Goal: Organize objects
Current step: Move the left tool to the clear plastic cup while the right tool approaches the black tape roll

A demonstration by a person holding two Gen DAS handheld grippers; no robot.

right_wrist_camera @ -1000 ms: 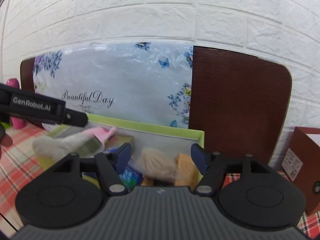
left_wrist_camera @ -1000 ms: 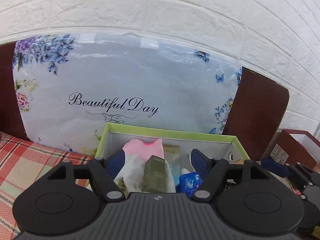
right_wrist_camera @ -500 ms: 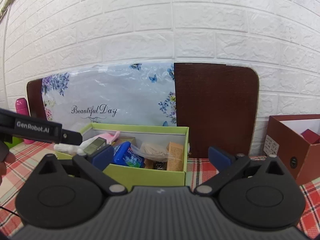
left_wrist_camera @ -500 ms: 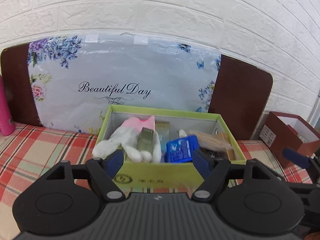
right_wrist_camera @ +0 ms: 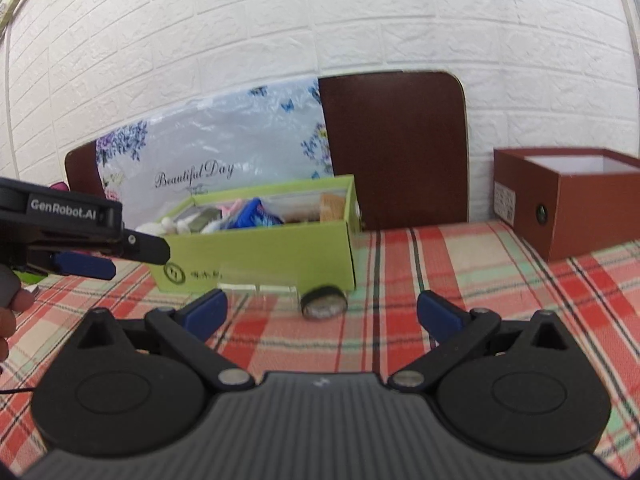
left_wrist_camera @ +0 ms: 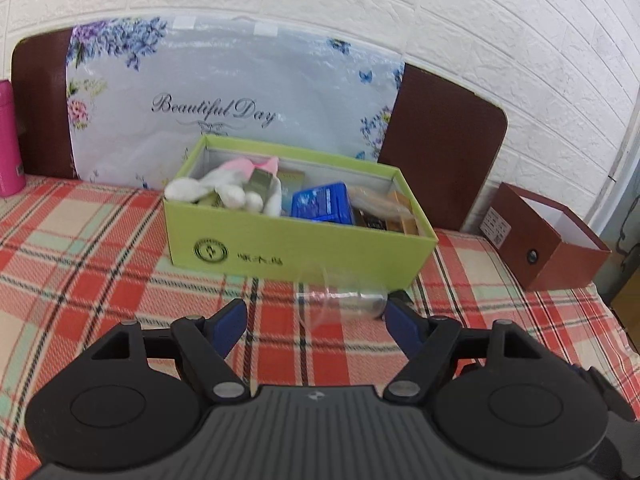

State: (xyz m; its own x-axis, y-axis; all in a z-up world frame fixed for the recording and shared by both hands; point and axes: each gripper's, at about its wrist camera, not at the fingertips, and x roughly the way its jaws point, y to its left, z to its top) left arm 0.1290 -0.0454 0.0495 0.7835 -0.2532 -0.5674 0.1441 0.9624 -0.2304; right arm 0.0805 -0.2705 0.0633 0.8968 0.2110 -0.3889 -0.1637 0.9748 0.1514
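While both grippers (left_wrist_camera: 316,316) (right_wrist_camera: 320,312) backed away, green box (left_wrist_camera: 296,248) sits farther off.

- Lime-green box (left_wrist_camera: 288,240)
- Red, cream and mint plaid cloth (left_wrist_camera: 80,272)
- Reddish-brown box (right_wrist_camera: 576,204), white inside
- White brick-pattern wall (right_wrist_camera: 320,20)
- Pink bottle (left_wrist_camera: 9,140)
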